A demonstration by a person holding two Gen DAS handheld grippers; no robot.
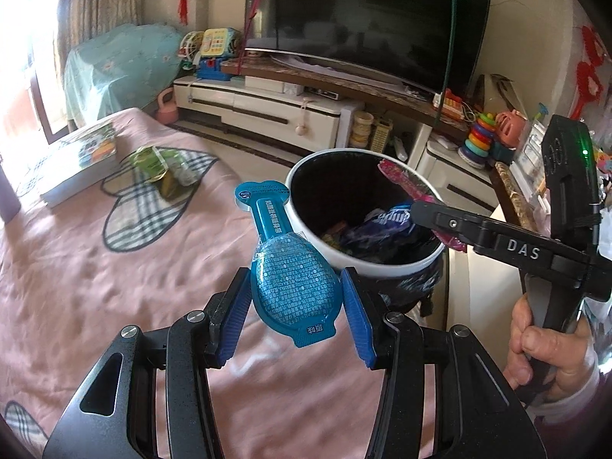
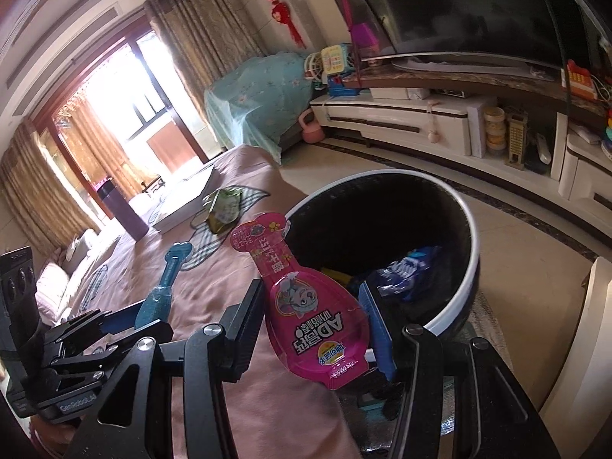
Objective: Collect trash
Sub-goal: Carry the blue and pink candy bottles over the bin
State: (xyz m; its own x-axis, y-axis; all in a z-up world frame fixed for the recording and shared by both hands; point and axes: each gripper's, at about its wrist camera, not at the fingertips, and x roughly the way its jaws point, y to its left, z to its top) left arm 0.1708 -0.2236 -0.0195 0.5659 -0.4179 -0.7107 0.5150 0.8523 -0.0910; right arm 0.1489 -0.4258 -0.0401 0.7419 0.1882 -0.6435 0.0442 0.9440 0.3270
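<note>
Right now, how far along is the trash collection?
Done: wrappers already lie inside the white-rimmed round bin. In hand: the left gripper holds a blue spoon-shaped snack packet; the right gripper holds a pink spoon-shaped snack packet, neither dropped yet. Left: a crumpled green wrapper on the pink bedspread.
</note>
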